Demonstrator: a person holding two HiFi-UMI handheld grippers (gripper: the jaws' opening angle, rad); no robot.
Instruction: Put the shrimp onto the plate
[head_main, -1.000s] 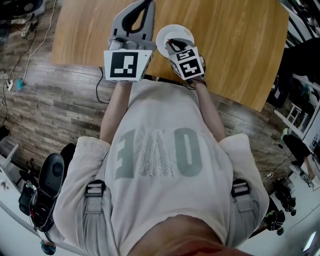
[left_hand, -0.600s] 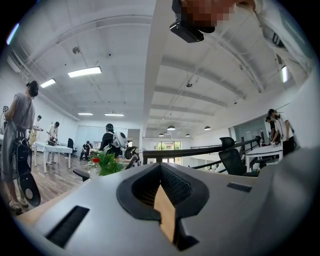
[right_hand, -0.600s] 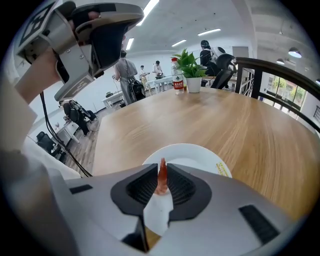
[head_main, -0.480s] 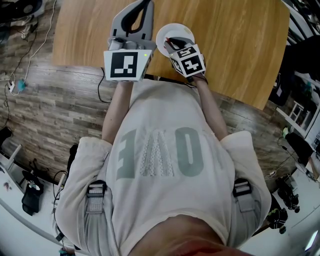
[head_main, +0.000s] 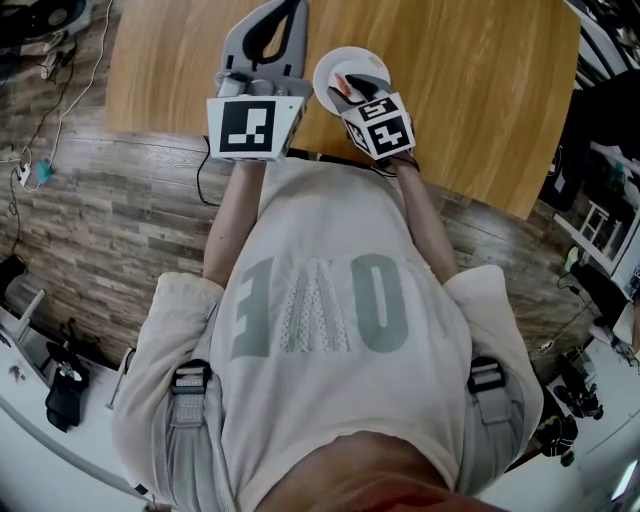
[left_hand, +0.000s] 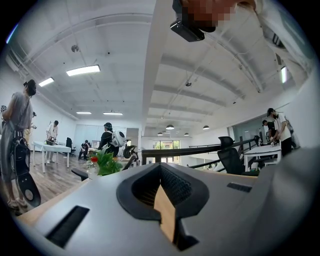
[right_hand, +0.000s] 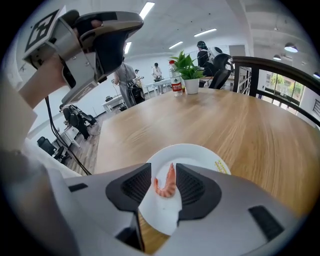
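**Shrimp on plate, right jaws let go**

Right gripper (right_hand: 164, 170) is held tilted down over the near side of the white plate (right_hand: 202, 156). Its jaws have just been opening and are seen spread wide. The shrimp (right_hand: 166, 186) is seen between them, lying curled on the plate's surface. Its tail end is just beside the right-hand pad; whether it touches the pad cannot be told. It is not pinched by the pads. A yellow mark is noted on the plate's right rim.

The plate is set on the wooden table (right_hand: 235, 115), near the edge closest to the person. From the head view, the plate is found just right of the left gripper's jaws, partly covered by the right gripper's marker cube (head_main: 378, 124).

Left gripper (left_hand: 160, 166) is held level above the table, beside the plate. Its jaws are closed tip to tip, and nothing is caught between them. Only a wedge of table is seen through the hollow behind the tips.

Far across the table, a potted plant (right_hand: 189, 67) and a bottle with a red label (right_hand: 175, 82) are noted, standing side by side. They are well apart from the plate.
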